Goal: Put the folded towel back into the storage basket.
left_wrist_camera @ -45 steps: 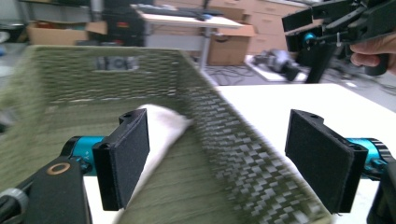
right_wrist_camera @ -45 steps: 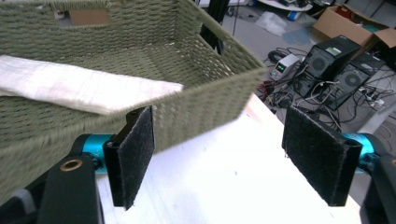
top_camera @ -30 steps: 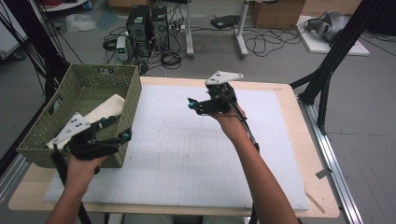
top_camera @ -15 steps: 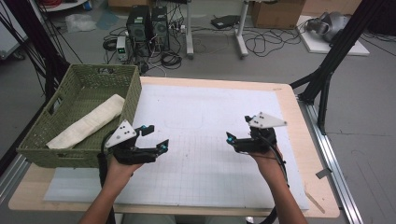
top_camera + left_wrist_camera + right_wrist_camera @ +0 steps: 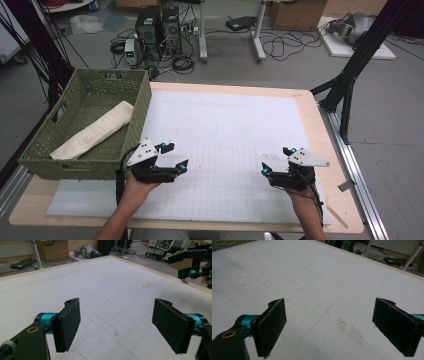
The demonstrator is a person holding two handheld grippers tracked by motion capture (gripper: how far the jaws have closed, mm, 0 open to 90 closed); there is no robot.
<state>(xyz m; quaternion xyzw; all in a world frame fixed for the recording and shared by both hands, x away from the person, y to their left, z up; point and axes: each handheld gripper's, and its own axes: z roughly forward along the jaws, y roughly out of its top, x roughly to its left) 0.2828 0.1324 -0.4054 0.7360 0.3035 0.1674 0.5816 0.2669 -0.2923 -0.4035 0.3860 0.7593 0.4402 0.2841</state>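
A rolled cream towel (image 5: 95,131) lies slantwise inside the green woven basket (image 5: 139,107) at the table's left. My left gripper (image 5: 175,156) hovers low over the white grid mat (image 5: 225,130) just right of the basket's front corner, jaws wide apart with nothing between them (image 5: 117,322). My right gripper (image 5: 276,161) is held near the front right of the mat, also open and empty (image 5: 329,327). In the left gripper view the right gripper (image 5: 193,265) appears far off at the upper right.
The wooden table edge (image 5: 320,125) runs along the right of the mat. A dusty smudge (image 5: 349,328) marks the mat ahead of the right gripper. Computers and cables (image 5: 160,30) lie on the floor beyond the table, with black stand legs (image 5: 350,75) at the right.
Both grippers have drawn back toward the front of the table: the left came away from the basket to the mat, the right pulled in from mid-table. The towel stays in the basket.
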